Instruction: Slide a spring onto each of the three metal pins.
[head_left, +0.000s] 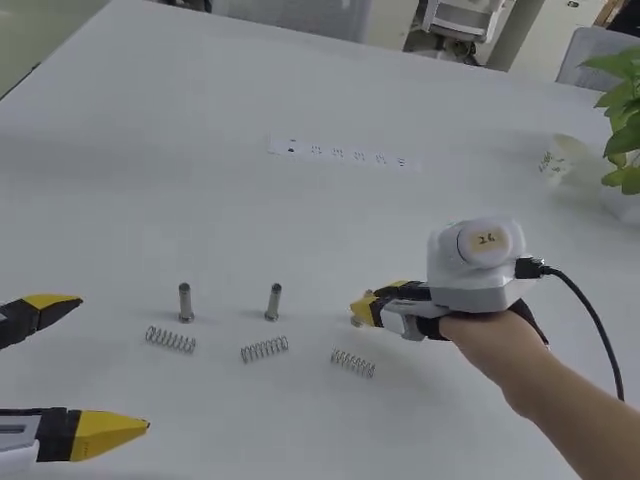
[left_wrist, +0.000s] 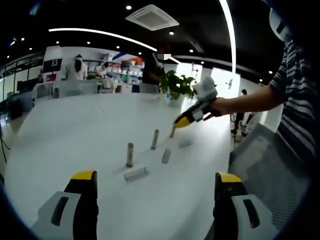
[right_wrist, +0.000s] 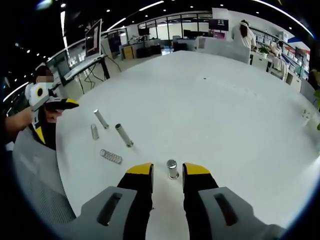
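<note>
Two metal pins (head_left: 185, 301) (head_left: 273, 301) stand upright on the white table (head_left: 320, 210). The third pin (right_wrist: 172, 169) stands between the fingertips of my right gripper (right_wrist: 168, 171), whose jaws are a little apart with a gap on each side of the pin. In the head view my right gripper (head_left: 362, 310) hides that pin. Three springs (head_left: 170, 339) (head_left: 264, 349) (head_left: 353, 363) lie flat in front of the pins. My left gripper (head_left: 85, 370) hovers at the near left, wide open and holding nothing. Its yellow fingertips (left_wrist: 85, 179) frame the row of pins (left_wrist: 130, 154).
A flush socket strip (head_left: 340, 153) sits in the table further back. A potted plant (head_left: 625, 120) and a small clear cup (head_left: 560, 160) stand at the far right. A cable (head_left: 590, 310) trails from the right gripper. Chairs stand beyond the far edge.
</note>
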